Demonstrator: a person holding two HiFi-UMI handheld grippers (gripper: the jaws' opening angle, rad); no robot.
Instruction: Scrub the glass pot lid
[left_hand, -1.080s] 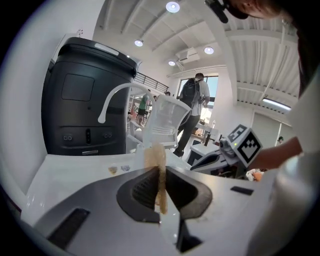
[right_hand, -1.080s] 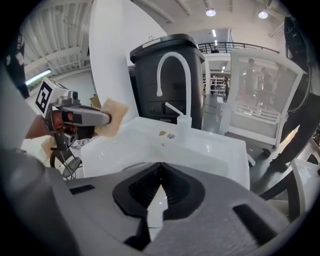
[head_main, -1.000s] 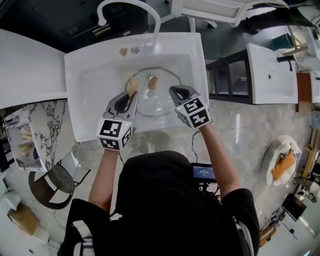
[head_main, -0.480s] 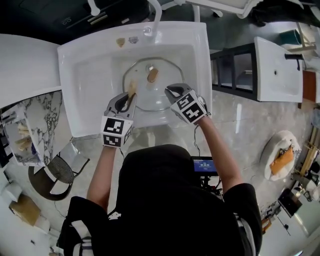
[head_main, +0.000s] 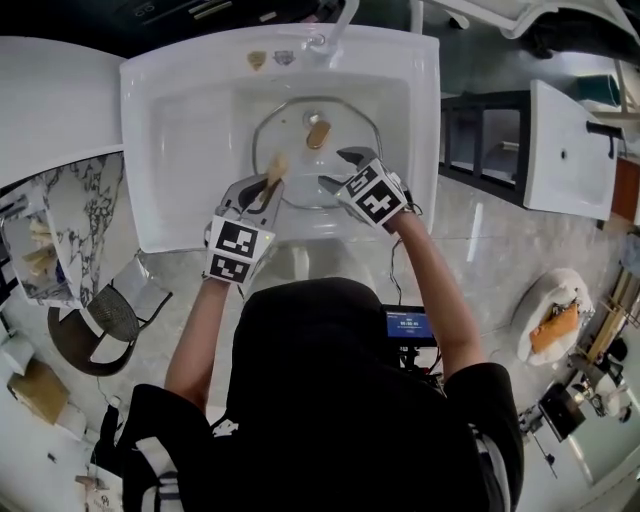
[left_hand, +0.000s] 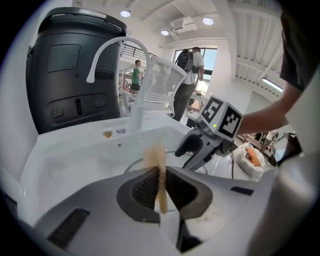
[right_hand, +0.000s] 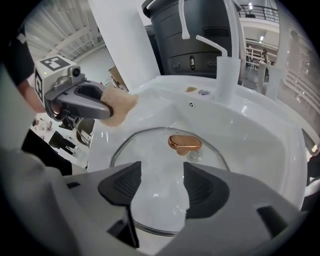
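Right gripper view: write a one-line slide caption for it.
Right gripper, jaws just opened and empty, hovers over the glass pot lid in the sink; left gripper holds a tan sponge.

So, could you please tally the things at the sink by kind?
Glass pot lid: 1
Sponge: 1
Grippers: 2 (left gripper shut on the sponge; right gripper, jaws just opened, gripping nothing)
Sink: 1
Faucet: 1
Total: 6

A white sink fills 12 o'clock, its faucet at the far rim. A 2nd basin sits at 2 o'clock, a dark chair at 8 o'clock.
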